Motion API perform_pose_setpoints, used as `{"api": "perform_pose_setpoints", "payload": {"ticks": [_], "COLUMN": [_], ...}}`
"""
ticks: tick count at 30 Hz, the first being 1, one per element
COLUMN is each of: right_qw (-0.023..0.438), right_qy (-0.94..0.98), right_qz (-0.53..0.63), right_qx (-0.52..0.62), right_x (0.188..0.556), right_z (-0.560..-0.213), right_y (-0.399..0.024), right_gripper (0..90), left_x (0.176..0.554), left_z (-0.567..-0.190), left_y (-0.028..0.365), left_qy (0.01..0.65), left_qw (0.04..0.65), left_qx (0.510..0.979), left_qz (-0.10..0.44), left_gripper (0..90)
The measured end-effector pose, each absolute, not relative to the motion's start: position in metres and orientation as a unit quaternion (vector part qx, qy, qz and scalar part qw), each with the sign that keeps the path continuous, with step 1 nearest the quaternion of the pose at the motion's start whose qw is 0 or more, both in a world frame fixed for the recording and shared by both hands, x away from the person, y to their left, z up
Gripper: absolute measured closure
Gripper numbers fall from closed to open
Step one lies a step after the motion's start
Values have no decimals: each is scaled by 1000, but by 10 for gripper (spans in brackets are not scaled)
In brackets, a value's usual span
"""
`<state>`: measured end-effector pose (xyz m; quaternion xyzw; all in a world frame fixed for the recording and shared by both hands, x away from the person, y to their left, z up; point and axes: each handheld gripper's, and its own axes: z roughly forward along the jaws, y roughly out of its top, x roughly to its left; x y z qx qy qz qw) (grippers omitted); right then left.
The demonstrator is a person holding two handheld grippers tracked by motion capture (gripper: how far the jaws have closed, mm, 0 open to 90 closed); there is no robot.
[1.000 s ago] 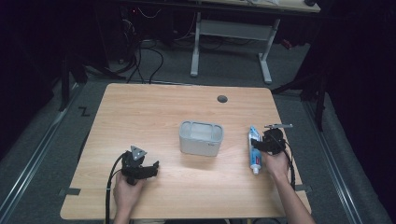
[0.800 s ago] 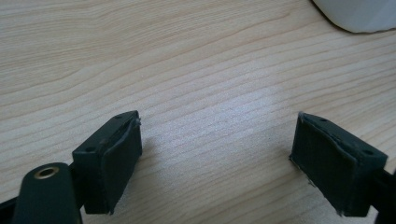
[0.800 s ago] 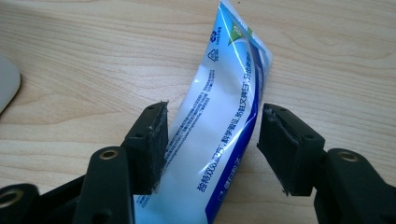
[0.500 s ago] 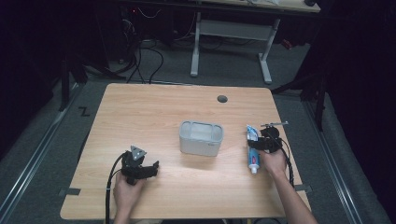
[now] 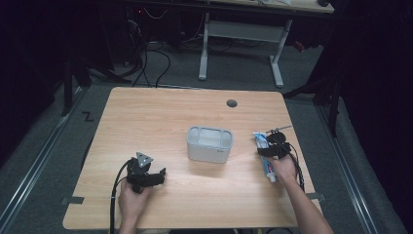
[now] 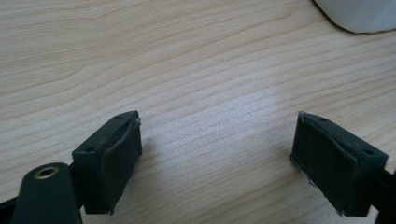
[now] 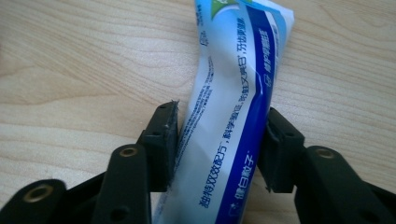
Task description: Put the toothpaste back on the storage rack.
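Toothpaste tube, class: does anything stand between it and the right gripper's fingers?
Nothing visible does. The blue-and-white plastic toothpaste tube lies on the wooden table between the right gripper fingers, which have just been closing and now press its sides.

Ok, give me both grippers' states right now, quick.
Left gripper: open, nothing between the jaws, over bare table.
Right gripper: jaws have just been closing, now shut on the toothpaste tube.

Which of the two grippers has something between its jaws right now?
The right gripper: its jaws have just been closing and press both sides of the toothpaste tube. The left gripper stands open over bare table.
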<state>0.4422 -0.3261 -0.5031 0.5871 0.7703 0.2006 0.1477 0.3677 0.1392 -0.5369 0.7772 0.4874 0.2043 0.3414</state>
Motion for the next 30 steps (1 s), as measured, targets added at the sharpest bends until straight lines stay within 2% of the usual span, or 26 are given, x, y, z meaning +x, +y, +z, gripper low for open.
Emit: {"api": "perform_pose_setpoints", "payload": {"ticks": [2,9,30], "right_qw": [146,146,150], "right_qy": [781,799,806], "right_qz": [187,163,159], "right_qx": [577,560,550], "right_x": [444,447,446], "right_z": [-501,-498,-494], "right_y": [-321,-315,-313], "right_gripper": [596,649,709], "left_x": [368,368,370], "left_z": [-537,-537,-537], "left_y": [139,140,139], "left_qy": [487,488,486], "left_qw": [341,343,341], "left_qx": [777,777,779], "left_qz": [204,203,203], "left_gripper": [164,164,161]}}
